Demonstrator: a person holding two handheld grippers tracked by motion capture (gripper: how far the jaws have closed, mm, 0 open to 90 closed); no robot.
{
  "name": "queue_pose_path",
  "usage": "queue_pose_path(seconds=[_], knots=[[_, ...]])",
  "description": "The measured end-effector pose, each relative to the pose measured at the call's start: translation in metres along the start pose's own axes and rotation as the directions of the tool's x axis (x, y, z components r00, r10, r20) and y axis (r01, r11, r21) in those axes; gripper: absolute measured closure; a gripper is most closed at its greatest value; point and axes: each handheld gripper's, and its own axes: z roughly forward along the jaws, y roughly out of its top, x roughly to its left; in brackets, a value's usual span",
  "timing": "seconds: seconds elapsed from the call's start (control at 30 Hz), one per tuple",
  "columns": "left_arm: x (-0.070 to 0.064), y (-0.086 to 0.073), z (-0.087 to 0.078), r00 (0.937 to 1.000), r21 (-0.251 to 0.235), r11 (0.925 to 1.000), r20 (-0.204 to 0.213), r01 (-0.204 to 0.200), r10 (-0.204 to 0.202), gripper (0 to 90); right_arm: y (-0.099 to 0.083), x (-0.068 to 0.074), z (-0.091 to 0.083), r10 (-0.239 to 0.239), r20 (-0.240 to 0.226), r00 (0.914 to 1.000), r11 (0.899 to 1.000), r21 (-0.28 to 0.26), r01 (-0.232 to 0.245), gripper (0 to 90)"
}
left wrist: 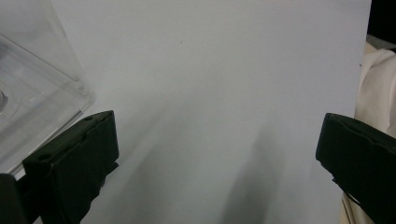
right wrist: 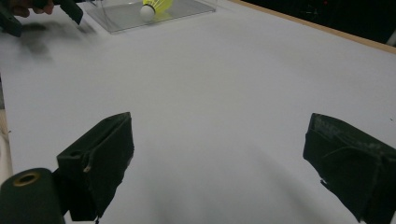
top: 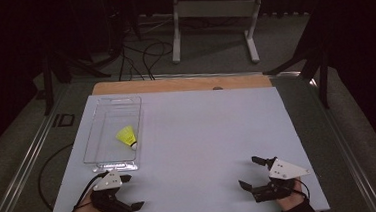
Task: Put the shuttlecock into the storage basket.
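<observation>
On the white-topped bench (top: 203,135) seen from the high view, a clear rectangular plastic tray (top: 125,103) lies at about 10 o'clock from the bench's middle, long side running away from the person. Inside it, toward the near right corner, a yellow-skirted shuttlecock with a white cork tip (top: 127,137) lies on its side, cork pointing toward the near right.

Just in front of the tray's near edge, at about 7 o'clock, the left gripper (top: 131,192) is held in a hand low over the bench, its jaws spread wide with nothing between them. The left gripper view shows the tray's near corner (left wrist: 42,88) just beside one jaw and bare white surface between the two.

At about 5 o'clock, well apart from the tray, the right gripper (top: 251,172) is also held low, jaws wide apart and empty. The right gripper view looks across the bare bench to the shuttlecock (right wrist: 156,6) in the tray (right wrist: 126,16) at 11 o'clock, the left gripper (right wrist: 42,13) near it.
</observation>
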Motion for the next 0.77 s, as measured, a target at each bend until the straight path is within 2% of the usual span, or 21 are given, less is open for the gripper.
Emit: queue_pose_path(seconds=[0.23, 0.57, 0.77], knots=[[0.0009, 0.0006, 0.0001, 0.9999, -0.037, 0.9993, -0.011, 0.008, -0.009, 0.0, -0.0005, 0.0001, 0.0000, 0.006, -0.002, 1.0000, 1.000, 0.005, -0.006, 8.9], [-0.0011, 0.0025, 0.0045, 0.9999, -0.038, 0.9993, -0.010, 0.008, -0.009, 0.0, -0.0011, 0.0003, 0.0008, 0.011, -0.008, 0.9999, 1.000, 0.011, -0.011, 8.9], [-0.0034, 0.0048, 0.0047, 0.9999, -0.022, 0.9998, 0.013, 0.002, -0.002, 0.0, -0.0013, 0.0000, 0.0007, 0.011, -0.007, 0.9999, 1.000, 0.012, -0.011, 8.9]])
